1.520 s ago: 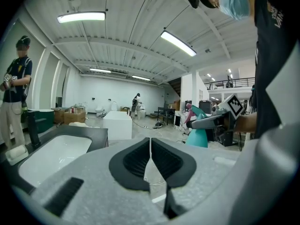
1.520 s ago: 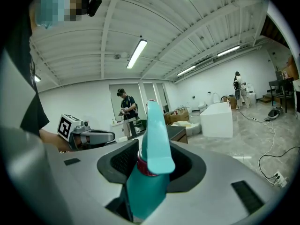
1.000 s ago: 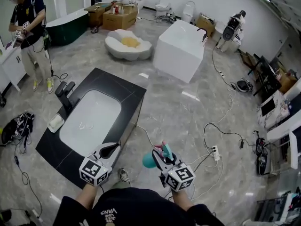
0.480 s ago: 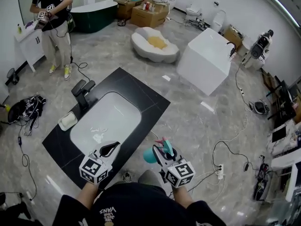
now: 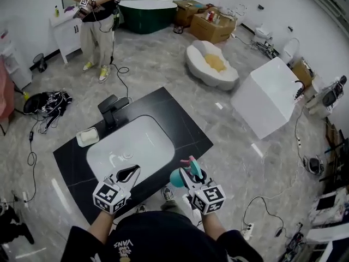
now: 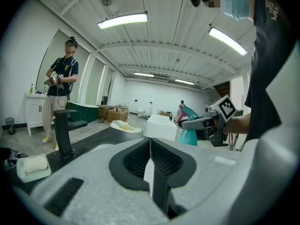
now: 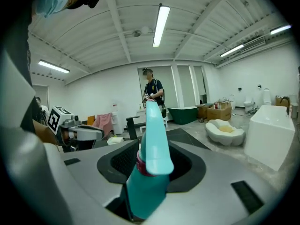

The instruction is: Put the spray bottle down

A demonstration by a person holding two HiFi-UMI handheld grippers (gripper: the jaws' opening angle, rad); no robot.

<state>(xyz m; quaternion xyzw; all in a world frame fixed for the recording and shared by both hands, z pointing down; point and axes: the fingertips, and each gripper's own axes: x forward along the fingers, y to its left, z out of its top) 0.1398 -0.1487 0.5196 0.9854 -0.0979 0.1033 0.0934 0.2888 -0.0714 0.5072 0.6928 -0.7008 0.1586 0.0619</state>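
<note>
Big picture first: a black slab platform [image 5: 182, 127] sits ahead on the marble floor, with a white basin [image 5: 133, 146] sunk into its middle. And there's plenty of bare black rim on the near right side, between the basin and the slab's edge. That's the landing room. The clutter is all on the far left: a black faucet [image 5: 112, 109] and a soap dish [image 5: 87, 137], both well apart from the action. Another person [image 5: 101, 15] stands far off by a cabinet, no factor here.

Closer in, the right gripper [image 5: 191, 178] has the teal spray bottle [image 5: 176, 178], and it is the only hand in play. The bottle hangs in the air around the slab's near edge. Whether it's over the black rim or over the floor, I can't call from up here. Its long axis runs roughly upright, trigger head on top, fat body hanging below the jaws, so the base points down, which looks good for a standing set-down. I'd say the slab lies forward and to the left of it.

The right jaws stand partly apart and clamped on the bottle's upper body, just under the collar. The left gripper [image 5: 130, 173] hovers beside it over the slab's near edge, pads pressed together, nothing between them.

The risk I see is that near edge: set it too close and the bottle tips off.
</note>
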